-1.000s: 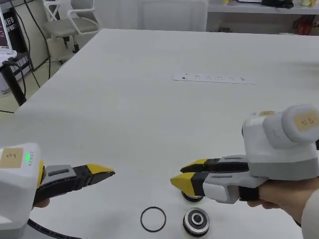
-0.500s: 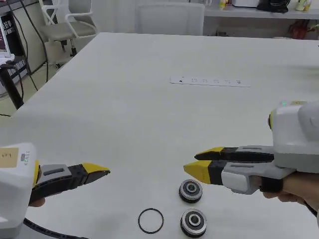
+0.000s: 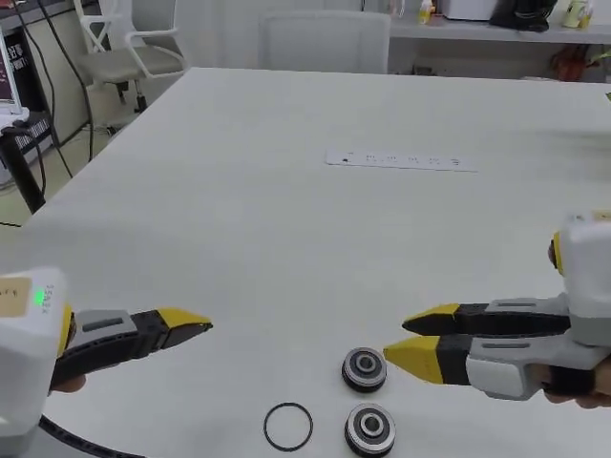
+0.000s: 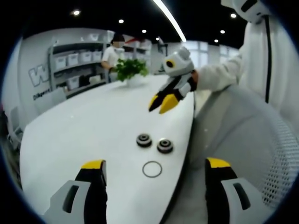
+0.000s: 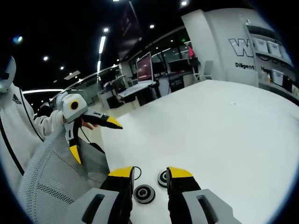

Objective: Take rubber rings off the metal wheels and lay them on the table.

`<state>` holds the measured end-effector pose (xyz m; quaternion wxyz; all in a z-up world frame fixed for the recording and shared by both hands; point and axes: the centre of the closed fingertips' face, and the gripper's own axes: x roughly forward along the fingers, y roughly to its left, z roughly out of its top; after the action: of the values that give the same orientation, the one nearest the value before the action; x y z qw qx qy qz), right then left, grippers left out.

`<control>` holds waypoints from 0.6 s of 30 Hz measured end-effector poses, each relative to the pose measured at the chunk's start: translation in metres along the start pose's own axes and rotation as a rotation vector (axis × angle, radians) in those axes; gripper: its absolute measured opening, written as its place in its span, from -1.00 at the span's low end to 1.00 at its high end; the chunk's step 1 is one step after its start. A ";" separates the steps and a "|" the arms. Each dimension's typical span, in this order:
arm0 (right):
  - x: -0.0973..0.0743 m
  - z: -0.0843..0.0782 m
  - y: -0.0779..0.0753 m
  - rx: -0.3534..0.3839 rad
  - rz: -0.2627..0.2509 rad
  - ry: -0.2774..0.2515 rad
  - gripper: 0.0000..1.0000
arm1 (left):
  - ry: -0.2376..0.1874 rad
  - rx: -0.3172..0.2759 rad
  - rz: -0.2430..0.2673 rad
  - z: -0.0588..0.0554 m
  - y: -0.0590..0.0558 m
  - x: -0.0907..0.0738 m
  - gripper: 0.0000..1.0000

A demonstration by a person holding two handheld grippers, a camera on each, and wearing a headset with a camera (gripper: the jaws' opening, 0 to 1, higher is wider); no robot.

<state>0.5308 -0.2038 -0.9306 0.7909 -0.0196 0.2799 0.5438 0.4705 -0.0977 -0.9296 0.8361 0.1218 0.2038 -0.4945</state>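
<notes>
Head view: on the white table (image 3: 286,191), two metal wheels near the close edge. Far wheel (image 3: 365,368) just beside the lower tip of the right gripper (image 3: 416,337), its jaws a little apart and holding nothing. Near wheel (image 3: 370,428) beside a loose rubber ring (image 3: 288,426) lying flat. Well to the ring's left, the left gripper (image 3: 194,325).

Left gripper view: own jaws spread wide, empty, with the ring and both wheels ahead on the table.

Right gripper view: narrow gap between own jaws, both wheels just past the tips.
</notes>
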 end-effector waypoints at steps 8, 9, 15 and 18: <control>0.001 -0.021 0.004 0.008 0.025 0.074 -0.42 | 0.001 0.034 -0.013 0.015 -0.004 0.001 0.76; 0.001 -0.023 0.004 0.004 0.028 0.083 -0.42 | -0.001 0.038 -0.012 0.017 -0.004 0.001 0.75; 0.008 -0.041 0.009 -0.033 0.056 0.153 -0.43 | 0.008 0.083 -0.033 0.033 -0.007 -0.001 0.77; 0.011 -0.048 0.009 -0.053 0.066 0.182 -0.42 | 0.009 0.102 -0.043 0.041 -0.008 0.001 0.78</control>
<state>0.5051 -0.2071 -0.9737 0.7430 -0.0807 0.3368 0.5727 0.4728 -0.1189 -0.8932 0.8172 0.1622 0.1849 -0.5213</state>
